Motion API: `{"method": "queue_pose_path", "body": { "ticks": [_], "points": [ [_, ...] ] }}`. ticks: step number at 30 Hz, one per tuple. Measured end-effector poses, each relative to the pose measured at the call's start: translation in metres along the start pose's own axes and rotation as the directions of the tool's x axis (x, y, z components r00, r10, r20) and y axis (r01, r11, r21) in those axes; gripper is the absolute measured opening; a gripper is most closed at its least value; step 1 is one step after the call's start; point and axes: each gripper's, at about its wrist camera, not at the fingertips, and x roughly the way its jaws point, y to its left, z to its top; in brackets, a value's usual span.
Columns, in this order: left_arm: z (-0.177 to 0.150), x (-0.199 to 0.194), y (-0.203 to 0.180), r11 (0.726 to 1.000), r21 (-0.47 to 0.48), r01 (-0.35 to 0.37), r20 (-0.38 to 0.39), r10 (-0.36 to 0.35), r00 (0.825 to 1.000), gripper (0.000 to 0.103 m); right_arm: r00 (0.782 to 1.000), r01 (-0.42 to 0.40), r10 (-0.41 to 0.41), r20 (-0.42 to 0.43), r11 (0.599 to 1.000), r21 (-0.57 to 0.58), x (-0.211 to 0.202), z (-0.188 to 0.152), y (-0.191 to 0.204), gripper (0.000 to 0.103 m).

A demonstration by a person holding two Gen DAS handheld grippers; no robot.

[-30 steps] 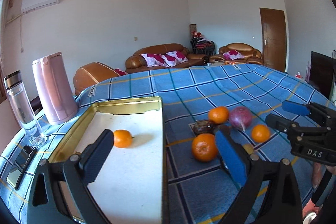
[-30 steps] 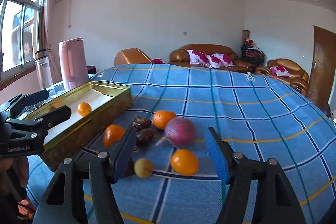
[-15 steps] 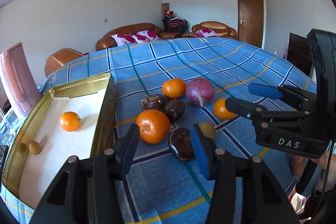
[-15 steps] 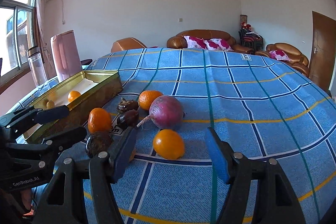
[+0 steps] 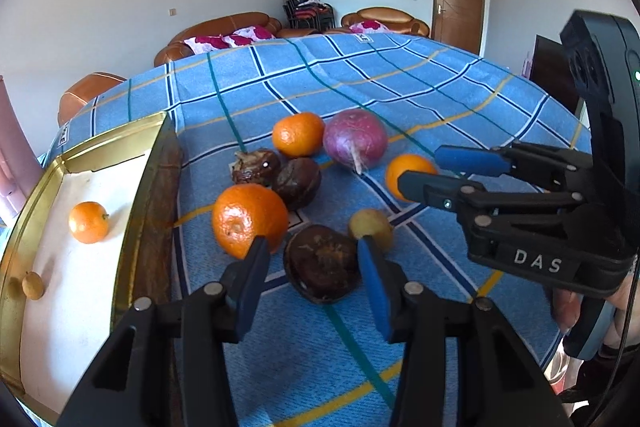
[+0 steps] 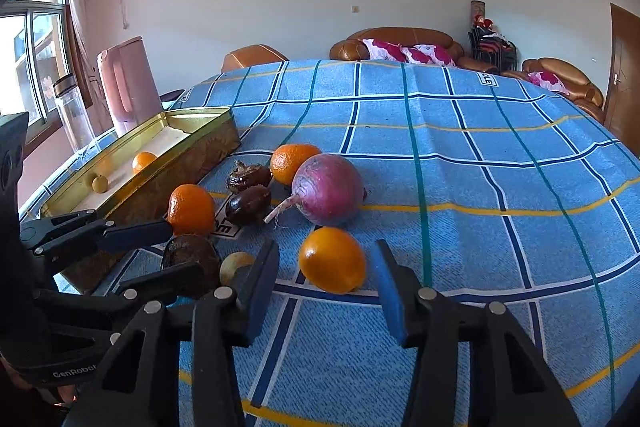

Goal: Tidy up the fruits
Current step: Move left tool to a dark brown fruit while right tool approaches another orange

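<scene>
A: Start at the tongs. How do they stand?

B: The left gripper point(image 5: 314, 273) has its jaws spread wide, one on each side of a dark brown wrinkled fruit point(image 5: 322, 263) on the blue checked tablecloth point(image 6: 460, 155). Nothing is clamped; I cannot tell whether the pads touch its skin. The right gripper point(image 6: 326, 281) is just as open, with a small smooth orange point(image 6: 332, 259) lying between its fingers, also unheld.

A: So how should the step be done?

B: I judge both are lining up a pick. Bring each pair lower so the pads meet the widest part of the fruit, then close gently. The brown one looks soft and may bruise; the orange is round and could roll away.

A: Anything crowding them?

B: A larger mandarin point(image 5: 249, 219) sits just beside the left finger, and a small yellowish fruit point(image 5: 370, 225) by the other, so keep the jaws clear of both. Farther out lie two more dark fruits, another mandarin point(image 5: 298, 134) and a purple radish-like bulb point(image 6: 328, 189).

A: And the destination?

B: Probably the gold tin tray point(image 5: 154, 167) at the left, already holding one small orange point(image 5: 88, 222) and a tiny yellow fruit point(image 5: 33, 285).
</scene>
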Motion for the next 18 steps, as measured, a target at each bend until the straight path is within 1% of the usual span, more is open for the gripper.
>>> {"method": "queue_pose_path", "body": {
  "ticks": [2, 4, 7, 8, 9, 12, 18],
  "points": [
    [0.002, 0.004, 0.003, 1.000, -0.013, 0.027, -0.015, -0.027, 1.000, 0.048, 1.000, -0.013, 0.013, -0.027, 1.000, 0.000, 0.005, 0.001, 0.000, 0.049],
    [0.004, 0.010, 0.006, 0.997, -0.034, 0.067, -0.039, -0.068, 0.997, 0.044, 0.999, -0.016, 0.016, -0.051, 1.000, 0.001, 0.009, 0.001, 0.000, 0.049],
    [0.006, 0.013, 0.011, 0.994, -0.061, 0.094, -0.039, -0.097, 0.995, 0.045, 0.996, -0.027, 0.027, -0.089, 1.000, 0.001, 0.016, 0.002, 0.001, 0.048],
    [0.006, 0.014, 0.011, 0.994, -0.061, 0.096, -0.038, -0.098, 0.994, 0.045, 0.995, -0.029, 0.029, -0.098, 1.000, 0.001, 0.017, 0.002, 0.001, 0.046],
    [0.006, 0.013, 0.010, 0.994, -0.056, 0.095, -0.036, -0.097, 0.995, 0.044, 0.994, -0.033, 0.032, -0.102, 0.999, 0.000, 0.018, 0.002, 0.001, 0.040],
    [0.005, 0.011, 0.007, 0.994, -0.035, 0.100, -0.030, -0.101, 0.994, 0.043, 0.993, -0.029, 0.027, -0.111, 0.999, -0.019, 0.019, 0.002, 0.005, 0.040],
    [0.004, 0.009, 0.008, 0.994, -0.036, 0.102, -0.016, -0.102, 0.995, 0.041, 0.995, -0.021, 0.017, -0.096, 0.999, -0.039, 0.016, 0.001, 0.007, 0.040]
  ]
}}
